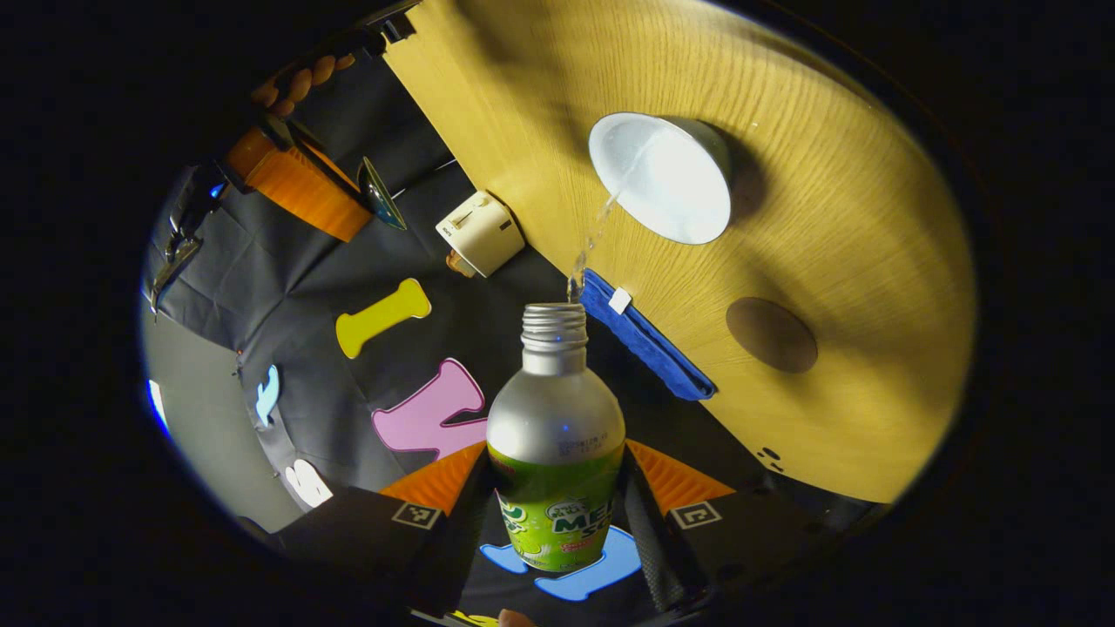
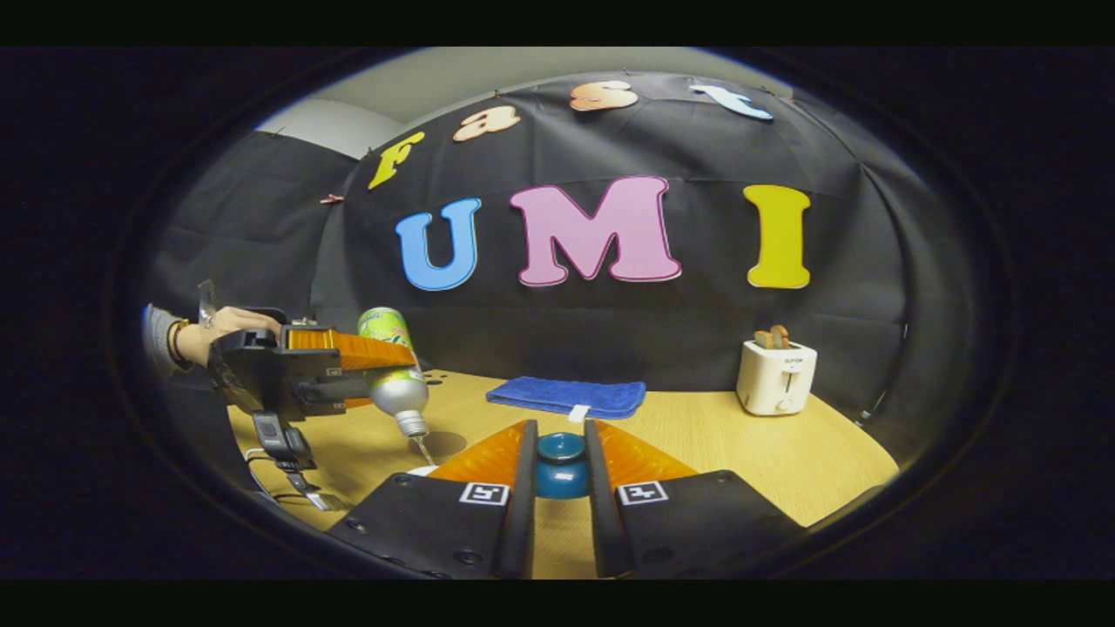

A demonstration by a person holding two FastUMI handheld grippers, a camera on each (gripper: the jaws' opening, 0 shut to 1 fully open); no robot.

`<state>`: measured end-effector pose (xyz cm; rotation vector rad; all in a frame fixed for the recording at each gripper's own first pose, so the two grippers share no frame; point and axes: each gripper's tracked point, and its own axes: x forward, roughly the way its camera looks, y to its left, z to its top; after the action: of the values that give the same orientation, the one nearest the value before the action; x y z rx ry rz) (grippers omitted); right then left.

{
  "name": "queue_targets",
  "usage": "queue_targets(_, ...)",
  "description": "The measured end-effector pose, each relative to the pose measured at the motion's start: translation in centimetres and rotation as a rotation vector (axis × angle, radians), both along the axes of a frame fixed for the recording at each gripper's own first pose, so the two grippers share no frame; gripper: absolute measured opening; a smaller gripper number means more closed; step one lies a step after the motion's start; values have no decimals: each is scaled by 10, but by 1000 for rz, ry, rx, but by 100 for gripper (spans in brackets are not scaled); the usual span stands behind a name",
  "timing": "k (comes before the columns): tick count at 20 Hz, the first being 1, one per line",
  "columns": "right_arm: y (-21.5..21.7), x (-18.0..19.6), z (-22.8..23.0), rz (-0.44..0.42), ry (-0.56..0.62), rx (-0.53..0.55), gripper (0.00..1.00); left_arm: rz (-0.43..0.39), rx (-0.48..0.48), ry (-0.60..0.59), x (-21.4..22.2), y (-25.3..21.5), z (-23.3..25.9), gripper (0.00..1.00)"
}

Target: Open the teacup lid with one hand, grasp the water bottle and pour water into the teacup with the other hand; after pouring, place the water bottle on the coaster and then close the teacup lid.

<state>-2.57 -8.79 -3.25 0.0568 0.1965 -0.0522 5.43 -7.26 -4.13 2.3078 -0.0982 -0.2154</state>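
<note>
My left gripper [image 1: 555, 453] is shut on the water bottle [image 1: 555, 427], a silver bottle with a green label and no cap. The bottle is tipped, and a thin stream of water [image 1: 597, 228] falls from its mouth into the open white teacup [image 1: 662, 178] on the wooden table. A round brown coaster [image 1: 771, 335] lies bare near the cup. My right gripper [image 2: 560, 435] is shut on the blue teacup lid [image 2: 560, 470], held above the table. In the right gripper view the left gripper [image 2: 383, 366] holds the bottle [image 2: 396, 374] neck down at the left.
A folded blue cloth [image 2: 566, 396] lies at the table's back edge. A white toaster [image 2: 775, 376] stands at the back right. A hand [image 2: 222, 324] holds the left gripper. The wooden table [image 2: 740, 453] spreads to the right.
</note>
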Motion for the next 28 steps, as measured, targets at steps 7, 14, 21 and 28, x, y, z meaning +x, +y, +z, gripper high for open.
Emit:
queue_targets(7,1,0,1,0,-2,0,30,-28,53,-28,5,0,6,80)
queue_targets(14,-1,0,0,0,-1,0,26,-35,9,-13,1,-1,-1,80)
queue_targets(21,-2,0,0,-4,-3,4,30,35,-370,120,-5,11,-54,80)
queue_targets(28,-4,-1,-1,-11,-2,10,30,193,-1151,345,-28,-1,-92,80)
